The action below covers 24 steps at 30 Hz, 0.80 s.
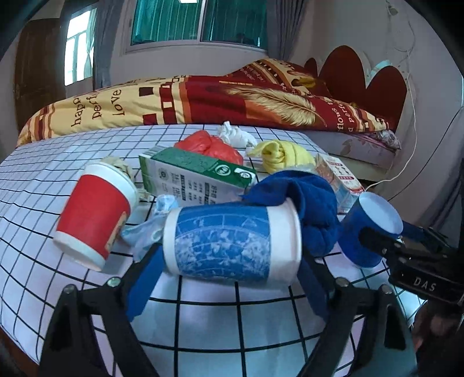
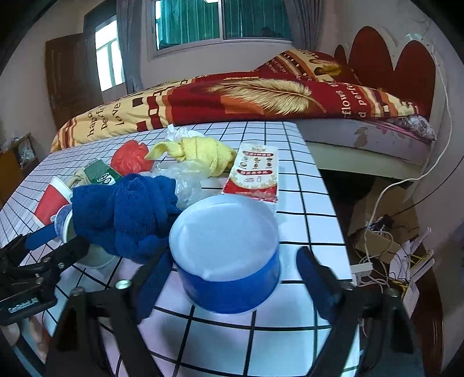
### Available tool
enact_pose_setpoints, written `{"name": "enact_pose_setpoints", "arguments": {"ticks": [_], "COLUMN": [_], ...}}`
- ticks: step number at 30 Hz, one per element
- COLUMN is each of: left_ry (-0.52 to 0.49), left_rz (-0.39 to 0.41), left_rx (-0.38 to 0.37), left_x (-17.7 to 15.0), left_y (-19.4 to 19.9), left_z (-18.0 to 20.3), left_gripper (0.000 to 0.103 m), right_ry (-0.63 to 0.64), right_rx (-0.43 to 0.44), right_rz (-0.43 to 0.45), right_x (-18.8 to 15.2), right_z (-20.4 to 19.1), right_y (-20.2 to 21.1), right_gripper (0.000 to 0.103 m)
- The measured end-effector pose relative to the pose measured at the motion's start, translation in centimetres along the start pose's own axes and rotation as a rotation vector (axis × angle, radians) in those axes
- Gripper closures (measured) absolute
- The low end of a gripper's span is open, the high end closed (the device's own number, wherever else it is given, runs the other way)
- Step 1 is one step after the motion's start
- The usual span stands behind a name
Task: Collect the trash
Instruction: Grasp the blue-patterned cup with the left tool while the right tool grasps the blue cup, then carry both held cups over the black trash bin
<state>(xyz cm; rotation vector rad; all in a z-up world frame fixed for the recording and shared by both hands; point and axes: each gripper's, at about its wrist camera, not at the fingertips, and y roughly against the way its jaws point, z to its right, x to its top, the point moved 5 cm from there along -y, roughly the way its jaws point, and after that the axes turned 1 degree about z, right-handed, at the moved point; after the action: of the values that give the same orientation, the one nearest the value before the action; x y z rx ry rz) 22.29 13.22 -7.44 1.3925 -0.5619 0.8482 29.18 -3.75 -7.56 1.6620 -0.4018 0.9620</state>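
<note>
Blue-and-white paper cup (image 1: 229,240) lies on its side, touching blue cloth (image 1: 304,203). Solid blue cup (image 2: 229,258) upright right of cloth; red cup (image 1: 95,211) tipped left of it.

Bed (image 1: 203,101) with red-yellow quilt; red headboard (image 2: 391,58); teal-curtained window (image 1: 200,20); wooden door (image 2: 66,75).

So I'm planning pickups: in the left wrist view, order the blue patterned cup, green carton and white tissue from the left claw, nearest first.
1. Blue patterned cup, between the left claw's fingers.
2. Green carton, behind it, mid-table.
3. White tissue, at the far edge.
</note>
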Motion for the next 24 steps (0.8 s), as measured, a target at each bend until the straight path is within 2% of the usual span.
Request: {"name": "enact_pose_setpoints", "arguments": {"ticks": [11, 24], "left_ry": [-0.066, -0.039], "left_rz": [0.057, 0.091], "left_rx": [0.025, 0.06], "left_x": [-0.6, -0.9], "left_y": [2.8, 5.8], "left_z": [0.5, -0.5], "left_gripper": [0.016, 0.016], "right_ry": [0.04, 0.032], "right_rx": [0.0, -0.017], "right_rz": [0.045, 0.087], "right_x": [-1.2, -3.2], "right_z": [-0.6, -0.4], "right_y": [2.9, 7.4], "right_gripper": [0.027, 0.027]}}
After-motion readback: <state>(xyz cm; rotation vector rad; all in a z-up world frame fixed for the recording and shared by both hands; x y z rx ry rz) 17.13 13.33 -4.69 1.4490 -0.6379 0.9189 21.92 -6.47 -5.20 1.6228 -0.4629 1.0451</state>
